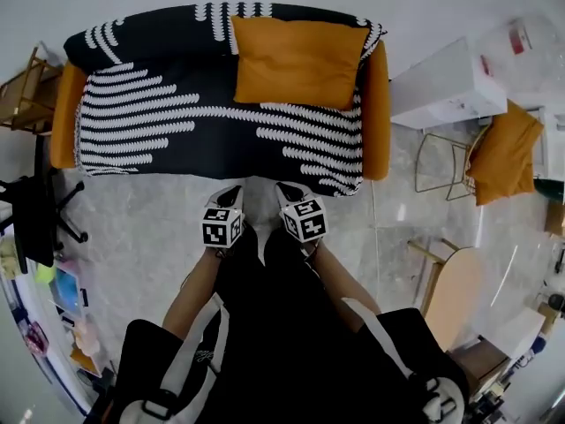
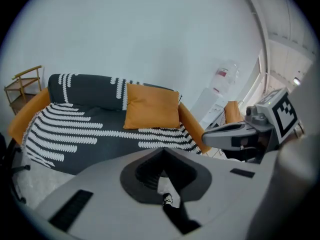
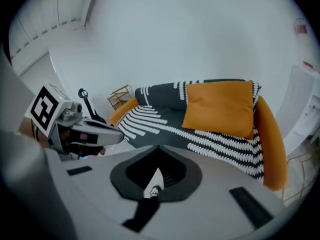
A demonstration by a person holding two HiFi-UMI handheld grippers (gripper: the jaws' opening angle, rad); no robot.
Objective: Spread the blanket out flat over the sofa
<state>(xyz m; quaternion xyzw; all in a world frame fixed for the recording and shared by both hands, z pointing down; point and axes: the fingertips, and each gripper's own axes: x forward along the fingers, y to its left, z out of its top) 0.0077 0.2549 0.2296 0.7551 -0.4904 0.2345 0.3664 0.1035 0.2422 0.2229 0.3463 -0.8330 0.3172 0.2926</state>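
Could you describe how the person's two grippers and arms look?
The left gripper and the right gripper have pale grey bodies with black inlays; each carries a white cube with black square markers. The forearms are bare; the clothing is black with white straps.

You wear black clothing with short sleeves. Two white webbing straps run over your shoulders, each ending in what looks like a black buckle, though the view's edge is too warped to be sure. Your pale grey left gripper and the matching right gripper each carry a cube with black-and-white square markers. Each wide grey shell has a black diamond-shaped recess, flanked by black rectangular slots.
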